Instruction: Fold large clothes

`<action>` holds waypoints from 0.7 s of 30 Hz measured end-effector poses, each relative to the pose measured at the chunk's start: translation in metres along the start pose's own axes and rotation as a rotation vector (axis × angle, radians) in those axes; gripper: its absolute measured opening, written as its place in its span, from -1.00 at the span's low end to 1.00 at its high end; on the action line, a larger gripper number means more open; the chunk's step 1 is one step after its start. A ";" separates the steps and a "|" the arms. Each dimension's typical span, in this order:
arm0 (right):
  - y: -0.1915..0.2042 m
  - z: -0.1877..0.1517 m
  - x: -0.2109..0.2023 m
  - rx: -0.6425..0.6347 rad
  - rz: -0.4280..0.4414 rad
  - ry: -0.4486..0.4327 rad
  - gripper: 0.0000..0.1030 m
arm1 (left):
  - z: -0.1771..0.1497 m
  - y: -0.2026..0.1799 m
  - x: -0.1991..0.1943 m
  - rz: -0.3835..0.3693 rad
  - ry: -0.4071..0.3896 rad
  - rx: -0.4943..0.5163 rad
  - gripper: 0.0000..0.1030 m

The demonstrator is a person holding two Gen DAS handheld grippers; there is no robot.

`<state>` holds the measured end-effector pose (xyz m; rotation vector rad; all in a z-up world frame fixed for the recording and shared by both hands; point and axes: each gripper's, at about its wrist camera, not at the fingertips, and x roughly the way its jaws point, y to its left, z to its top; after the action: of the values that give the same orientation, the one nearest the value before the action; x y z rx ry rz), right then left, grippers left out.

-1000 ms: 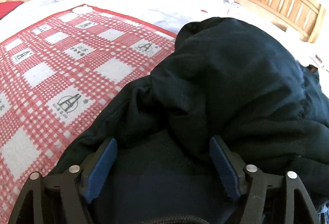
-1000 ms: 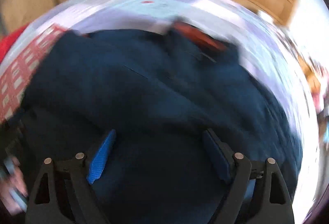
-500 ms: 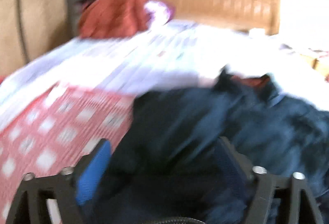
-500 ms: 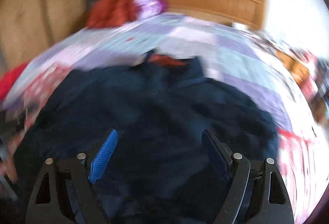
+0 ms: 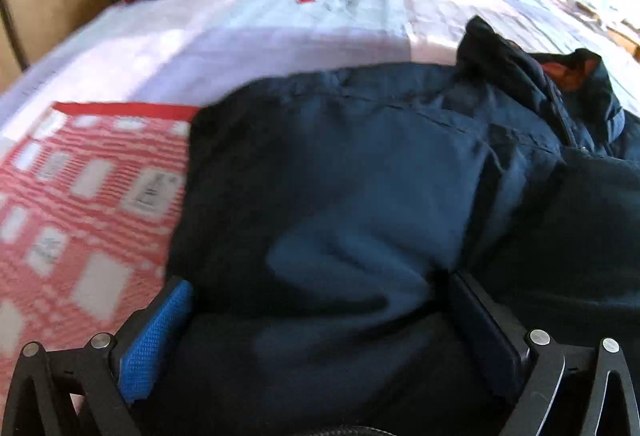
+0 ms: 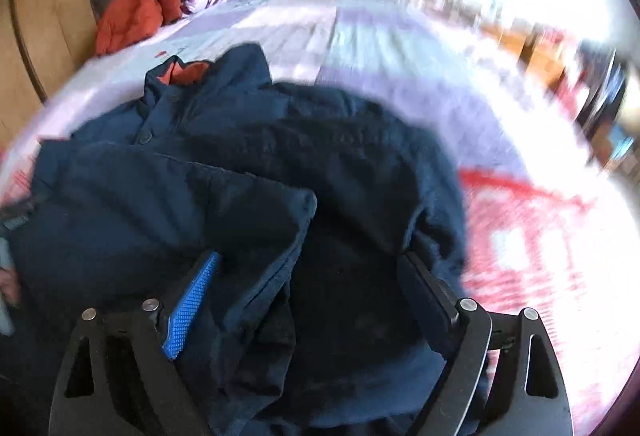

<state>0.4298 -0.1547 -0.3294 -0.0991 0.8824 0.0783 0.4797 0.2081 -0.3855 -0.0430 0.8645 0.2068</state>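
Both cameras are lifting off the jacket (image 5: 340,196); it's lying collar-away, bunching between each gripper's wide-apart jaws, left (image 5: 320,300) and right (image 6: 308,276).

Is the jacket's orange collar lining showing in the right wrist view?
Yes, the navy jacket lies with its collar turned open at the far end, exposing the orange lining.
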 end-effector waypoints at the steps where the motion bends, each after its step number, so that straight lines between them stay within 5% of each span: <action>1: 0.013 -0.002 -0.016 -0.024 -0.011 -0.052 0.75 | 0.000 -0.002 -0.013 0.011 -0.023 0.000 0.96; 6: 0.089 -0.037 -0.054 -0.208 0.117 -0.132 0.85 | -0.034 -0.044 -0.089 -0.050 -0.220 0.150 0.98; 9: 0.085 -0.056 -0.029 -0.277 0.002 -0.051 0.87 | -0.058 -0.062 -0.077 -0.033 -0.160 0.277 0.98; 12: 0.015 -0.062 -0.011 -0.005 0.105 0.044 0.88 | -0.059 -0.045 -0.053 -0.139 -0.089 0.176 1.00; 16: 0.023 -0.067 -0.038 -0.072 0.084 0.027 0.89 | -0.052 -0.049 -0.065 -0.093 -0.082 0.179 0.99; 18: 0.030 -0.078 -0.054 -0.095 0.139 0.021 0.89 | -0.057 -0.051 -0.084 -0.138 -0.105 0.184 0.99; 21: 0.047 -0.109 -0.054 -0.235 0.125 0.111 0.89 | -0.081 -0.060 -0.100 -0.148 -0.069 0.214 0.99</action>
<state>0.3067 -0.1229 -0.3589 -0.2700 0.9875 0.2964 0.3678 0.1236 -0.3645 0.0994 0.8072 -0.0236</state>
